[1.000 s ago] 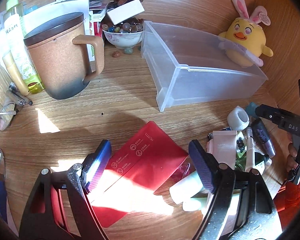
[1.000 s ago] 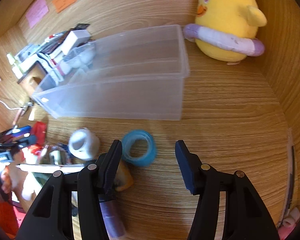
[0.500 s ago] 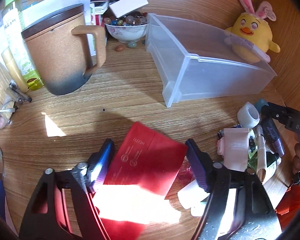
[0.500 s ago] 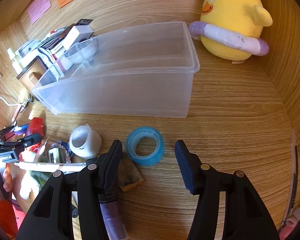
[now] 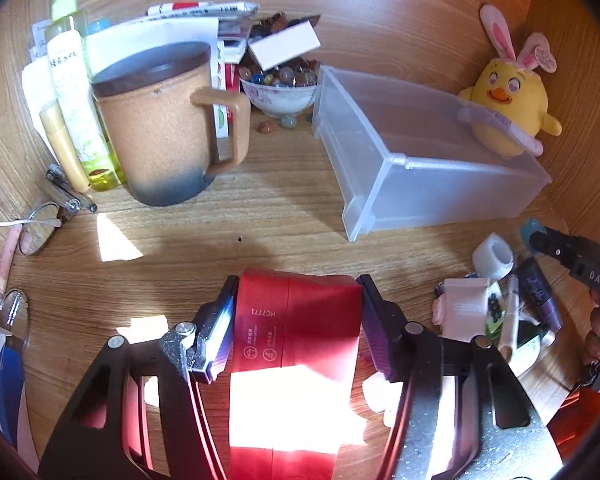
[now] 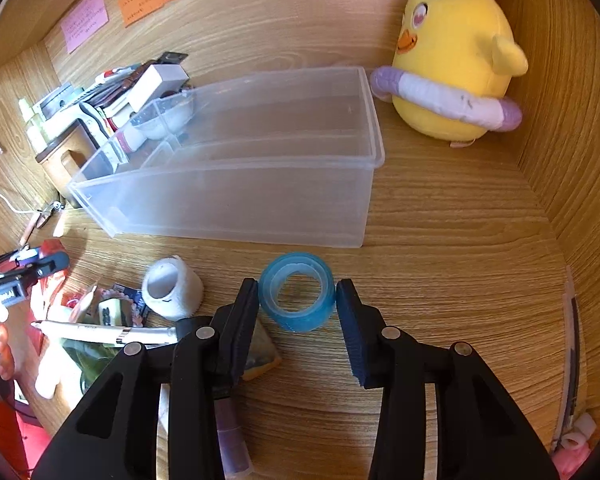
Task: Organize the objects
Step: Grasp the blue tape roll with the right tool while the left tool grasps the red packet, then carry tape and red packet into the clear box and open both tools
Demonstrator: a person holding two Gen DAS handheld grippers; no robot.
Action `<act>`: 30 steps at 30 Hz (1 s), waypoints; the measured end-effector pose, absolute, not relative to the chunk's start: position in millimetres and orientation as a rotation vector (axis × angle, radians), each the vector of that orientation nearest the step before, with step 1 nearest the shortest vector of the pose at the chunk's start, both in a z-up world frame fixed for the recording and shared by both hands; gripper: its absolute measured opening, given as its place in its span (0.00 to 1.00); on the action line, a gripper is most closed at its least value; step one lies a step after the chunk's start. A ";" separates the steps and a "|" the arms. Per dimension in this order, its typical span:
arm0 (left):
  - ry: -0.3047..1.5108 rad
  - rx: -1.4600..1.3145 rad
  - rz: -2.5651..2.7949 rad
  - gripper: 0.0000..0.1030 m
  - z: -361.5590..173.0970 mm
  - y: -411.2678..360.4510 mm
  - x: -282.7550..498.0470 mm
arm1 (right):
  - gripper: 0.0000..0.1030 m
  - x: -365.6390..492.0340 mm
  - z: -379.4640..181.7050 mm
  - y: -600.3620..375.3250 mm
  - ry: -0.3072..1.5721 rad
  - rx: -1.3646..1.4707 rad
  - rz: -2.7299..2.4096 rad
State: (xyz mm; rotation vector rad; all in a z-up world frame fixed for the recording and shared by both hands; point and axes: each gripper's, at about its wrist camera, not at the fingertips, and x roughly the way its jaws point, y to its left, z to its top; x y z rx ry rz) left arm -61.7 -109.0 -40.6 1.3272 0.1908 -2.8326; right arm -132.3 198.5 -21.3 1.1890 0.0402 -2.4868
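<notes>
A red packet lies on the wooden desk, bowed upward between the jaws of my left gripper. The jaws are closing and both pads press on its side edges. In the right wrist view a blue tape roll lies flat on the desk. My right gripper is also closing, with a pad touching each side of the roll. Just beyond the roll an empty clear plastic bin lies open. In the left wrist view the clear plastic bin sits to the upper right.
A tan mug, a green bottle and a bowl of marbles stand at the back left. A yellow chick plush sits behind the bin by the wooden side wall. A white tape roll, a pen and small cosmetics lie between the grippers.
My left jaws have narrowed onto the red packet, which now sits square between them and arches up. My right gripper has come forward around the blue roll and its jaws have narrowed onto it.
</notes>
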 end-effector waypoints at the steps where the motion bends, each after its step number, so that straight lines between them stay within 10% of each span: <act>1: 0.201 1.304 -2.843 0.55 -34.9 -110.1 -59.1 | 0.36 -130.7 -19.1 198.6 0.044 1.180 -2.489; 30: 0.217 0.884 -3.068 0.55 77.6 -69.8 -63.3 | 0.36 -125.5 50.8 190.8 -0.019 0.883 -2.514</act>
